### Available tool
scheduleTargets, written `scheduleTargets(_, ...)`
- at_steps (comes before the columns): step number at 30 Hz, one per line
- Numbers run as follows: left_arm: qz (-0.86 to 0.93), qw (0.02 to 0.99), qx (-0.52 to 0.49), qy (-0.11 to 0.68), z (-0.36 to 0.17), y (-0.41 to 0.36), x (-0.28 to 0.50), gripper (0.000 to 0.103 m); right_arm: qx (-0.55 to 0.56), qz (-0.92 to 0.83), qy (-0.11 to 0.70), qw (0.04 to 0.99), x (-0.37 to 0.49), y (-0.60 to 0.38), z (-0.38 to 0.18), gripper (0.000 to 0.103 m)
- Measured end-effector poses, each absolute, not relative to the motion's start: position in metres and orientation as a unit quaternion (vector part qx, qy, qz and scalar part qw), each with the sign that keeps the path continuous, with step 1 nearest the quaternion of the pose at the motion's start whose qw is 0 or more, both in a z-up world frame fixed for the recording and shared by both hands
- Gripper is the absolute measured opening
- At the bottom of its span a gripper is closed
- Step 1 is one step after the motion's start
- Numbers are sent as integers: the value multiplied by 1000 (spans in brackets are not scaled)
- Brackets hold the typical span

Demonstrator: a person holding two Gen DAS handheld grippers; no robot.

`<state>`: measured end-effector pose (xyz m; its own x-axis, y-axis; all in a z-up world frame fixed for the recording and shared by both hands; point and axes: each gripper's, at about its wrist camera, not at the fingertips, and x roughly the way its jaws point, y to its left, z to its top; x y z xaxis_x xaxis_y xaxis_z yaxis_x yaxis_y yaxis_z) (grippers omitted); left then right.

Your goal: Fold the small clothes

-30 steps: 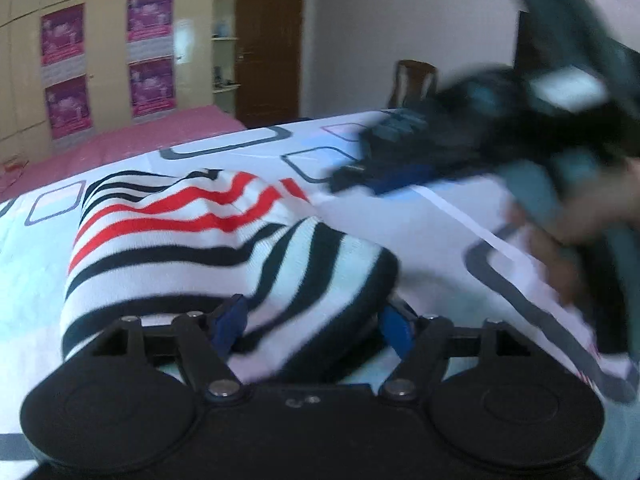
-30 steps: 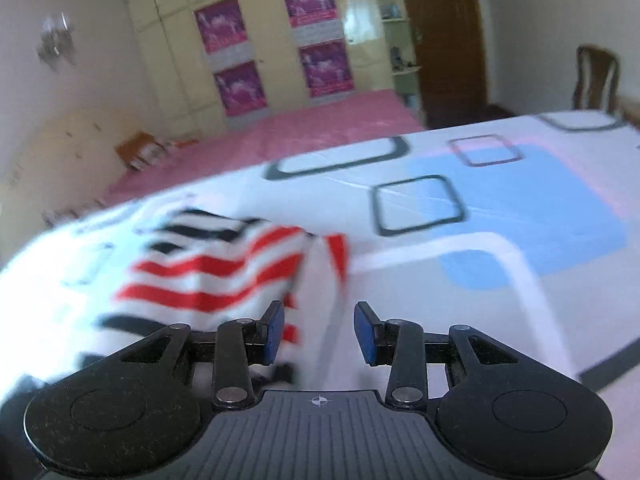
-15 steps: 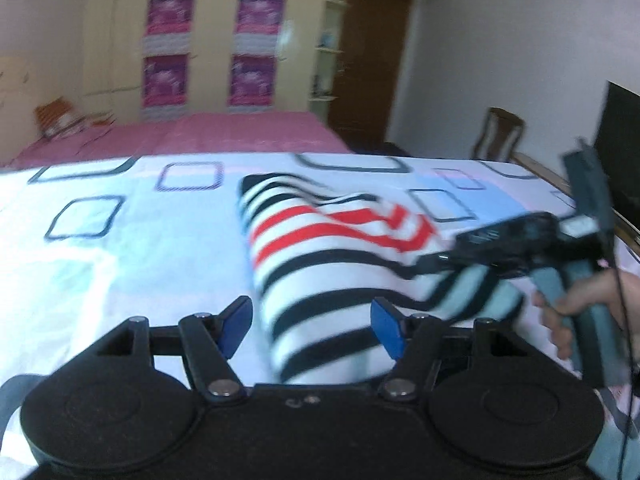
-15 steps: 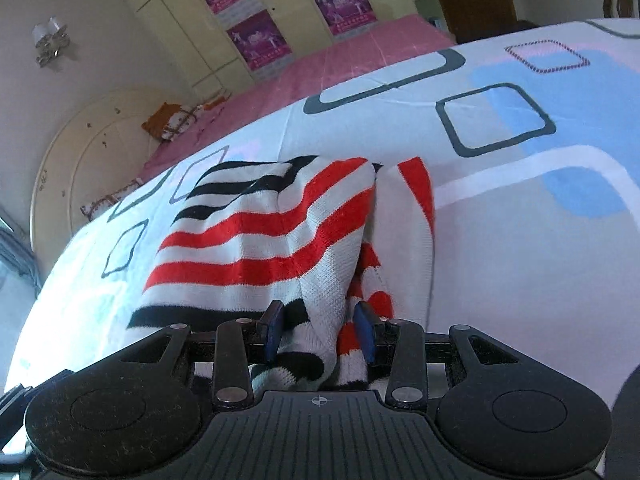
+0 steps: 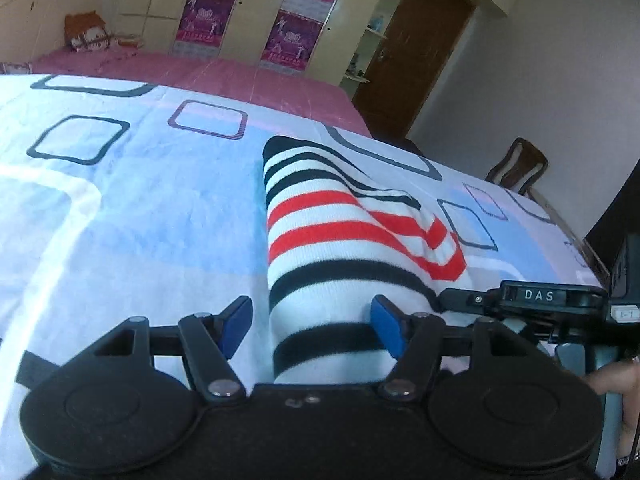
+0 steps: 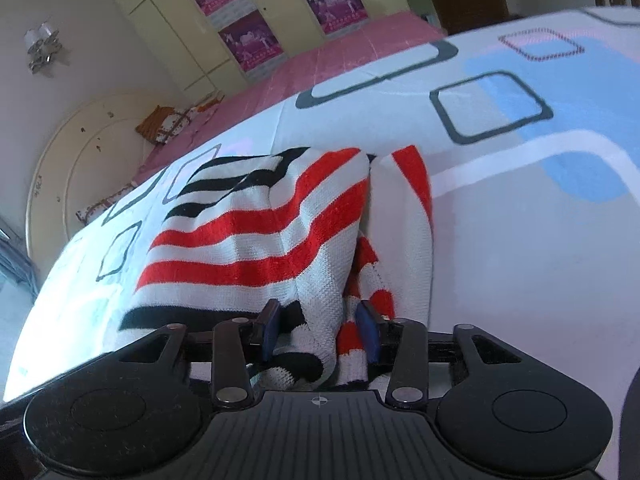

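Note:
A small knit garment with white, black and red stripes lies folded on the patterned bedsheet. My left gripper is open, its blue pads wide apart over the garment's near edge. My right gripper has its jaws part open with a fold of the same garment between the pads, which do not press it. It also shows in the left wrist view, at the garment's right side.
The bedsheet is white and blue with dark square outlines. A pink bed lies beyond it. A wardrobe with purple posters, a brown door and a wooden chair stand at the back.
My left gripper let go of the garment, opened and drew back to its near edge. My right gripper moved in onto the folded edge from the right.

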<state>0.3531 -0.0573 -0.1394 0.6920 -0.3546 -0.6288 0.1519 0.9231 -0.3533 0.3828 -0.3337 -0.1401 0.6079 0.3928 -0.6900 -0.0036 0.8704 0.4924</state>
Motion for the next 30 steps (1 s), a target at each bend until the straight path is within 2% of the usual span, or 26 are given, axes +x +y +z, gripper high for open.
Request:
scheduleTargets(1,-140,910,-137,366,-140,-58,353,65,222,120,431,866,385,-332,-139,56)
scheduleTargets(3,-143,910,-131,365,-140,-60,353,65,201,126,434,869,388,-325,-139,55)
scheduleTargets(7,-146,910,-128,367,-139,-60,352,67,234,132,427,863,384,-330,-143,30)
scheduleTargets(10,-150,912,-115,363,-135,-65,353,65,239,139,412,869,377,-337,-136,22)
scheduleTargets(14,-166,912,-114,358,-130,-72,350,63,220,143,373,890,361,-344,-112,21)
scheduleTargets(16,-173,909,-108,364,-133,-79,350,63,212,136,376,892,358,-348,-113,21)
scheduleTargets(21,-173,905,-96,378,-149,-90,351,71,205,112,389,891,355,-358,-142,21)
scheduleTargets(30,-179,901,-97,383,-151,-86,354,70,214,109,377,895,318,-365,-112,27)
